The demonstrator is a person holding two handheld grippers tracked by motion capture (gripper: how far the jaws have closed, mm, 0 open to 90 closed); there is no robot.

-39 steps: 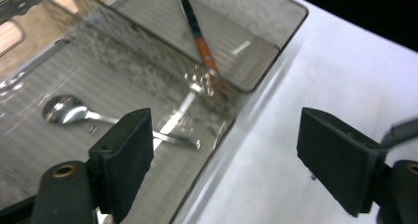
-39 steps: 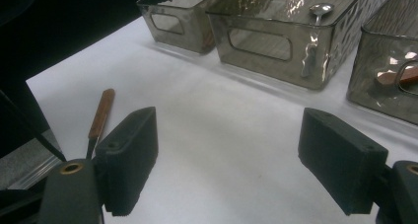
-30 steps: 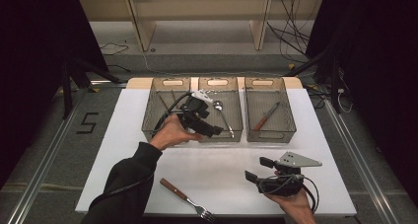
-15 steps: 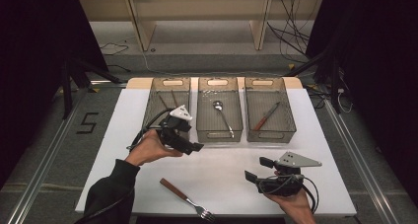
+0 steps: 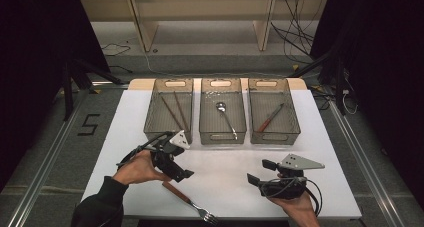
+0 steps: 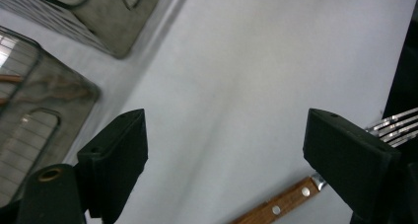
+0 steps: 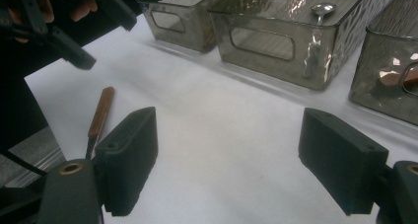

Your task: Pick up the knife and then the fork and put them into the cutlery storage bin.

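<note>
The left gripper [image 5: 176, 171] hangs just above the near part of the white table [image 5: 310, 137], its jaws spread wide and holding nothing. The fork [image 5: 189, 201] lies just beside and below it, flat near the front edge, wooden handle toward the gripper and metal prongs pointing at the person. The right gripper [image 5: 261, 173] rests low at the other side, well apart from the fork, jaws also wide apart and empty.

The fork looks light and stiff. Its wooden handle, with two small rivets, is probably the best place to grip: broader and less slick than the thin steel neck, which could slide between flat pads. Because it lies flat, the jaws would likely need to come down on either side of the handle, close to the table.

Beyond stand three clear bins in a row: the left bin [image 5: 169, 109] holds chopsticks [image 5: 175, 111], the middle bin [image 5: 222, 111] a spoon [image 5: 226, 118], the right bin [image 5: 273, 111] a wooden-handled piece I cannot identify.

The left gripper view gives the close detail: the fork [image 6: 288, 200] with rivets and prongs, seen between the jaws. The right gripper view shows the fork [image 7: 99, 114] from the side and the left gripper [image 7: 69, 31] above it. The high view alone lays out all three bins and their contents.
</note>
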